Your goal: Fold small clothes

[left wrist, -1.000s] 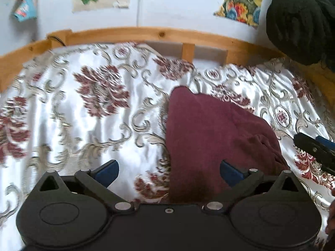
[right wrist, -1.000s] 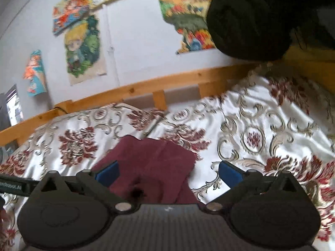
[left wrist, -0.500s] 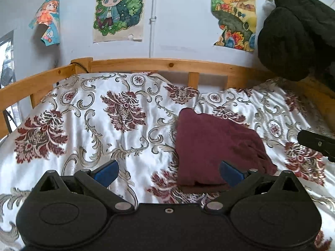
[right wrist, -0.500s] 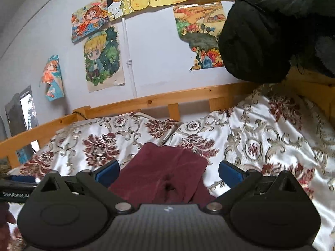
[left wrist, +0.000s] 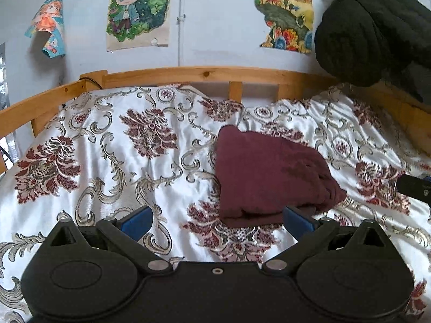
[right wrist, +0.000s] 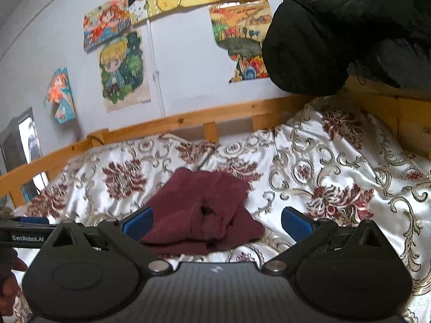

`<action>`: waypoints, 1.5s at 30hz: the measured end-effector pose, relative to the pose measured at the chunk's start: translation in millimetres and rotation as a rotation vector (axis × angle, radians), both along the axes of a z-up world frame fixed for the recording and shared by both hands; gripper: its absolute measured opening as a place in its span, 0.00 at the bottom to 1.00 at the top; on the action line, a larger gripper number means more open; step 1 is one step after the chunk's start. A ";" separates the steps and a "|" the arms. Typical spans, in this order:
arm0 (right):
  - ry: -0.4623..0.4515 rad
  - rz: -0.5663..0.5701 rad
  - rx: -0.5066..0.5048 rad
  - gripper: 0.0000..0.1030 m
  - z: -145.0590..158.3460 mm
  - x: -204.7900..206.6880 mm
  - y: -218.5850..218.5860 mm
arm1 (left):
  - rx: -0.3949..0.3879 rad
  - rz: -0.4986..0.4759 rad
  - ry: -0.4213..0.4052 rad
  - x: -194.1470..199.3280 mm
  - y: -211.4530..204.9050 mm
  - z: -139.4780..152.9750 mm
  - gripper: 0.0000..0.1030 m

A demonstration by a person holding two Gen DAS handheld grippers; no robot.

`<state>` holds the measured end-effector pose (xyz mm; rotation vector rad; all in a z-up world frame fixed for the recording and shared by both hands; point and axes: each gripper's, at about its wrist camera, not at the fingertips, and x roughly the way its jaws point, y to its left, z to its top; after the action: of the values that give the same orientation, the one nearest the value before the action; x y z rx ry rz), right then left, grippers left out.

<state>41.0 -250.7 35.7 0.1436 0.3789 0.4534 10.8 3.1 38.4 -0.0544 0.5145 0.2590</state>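
A folded maroon garment (left wrist: 269,172) lies on the white floral bedspread (left wrist: 113,161). It also shows in the right wrist view (right wrist: 204,210). My left gripper (left wrist: 216,222) is open and empty, raised above the bed just short of the garment's near edge. My right gripper (right wrist: 215,223) is open and empty, also held above the bed on the near side of the garment. The right gripper's tip shows at the right edge of the left wrist view (left wrist: 416,188). The left gripper shows at the left edge of the right wrist view (right wrist: 24,231).
A wooden bed rail (left wrist: 215,74) runs along the far side and down both sides. A black padded jacket (left wrist: 371,24) hangs at the upper right over the rail. Posters (left wrist: 137,13) hang on the wall behind.
Both grippers have drawn back and risen from the garment. It now lies farther off and smaller in both views, and more of the wall shows. Both stayed open.
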 end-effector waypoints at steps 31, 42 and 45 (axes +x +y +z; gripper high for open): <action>0.038 -0.007 -0.034 1.00 -10.0 5.5 5.5 | -0.008 0.008 0.055 -1.5 5.8 -23.8 0.99; 0.039 -0.007 -0.035 1.00 -10.1 6.0 5.3 | -0.007 0.007 0.062 -1.4 5.7 -25.4 0.99; 0.039 -0.006 -0.035 1.00 -10.1 6.2 5.1 | -0.006 0.007 0.062 -1.5 5.6 -25.5 0.99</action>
<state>47.2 -245.6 25.6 0.1197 0.4247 0.4378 9.3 8.6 13.0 -0.0543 0.5766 0.2661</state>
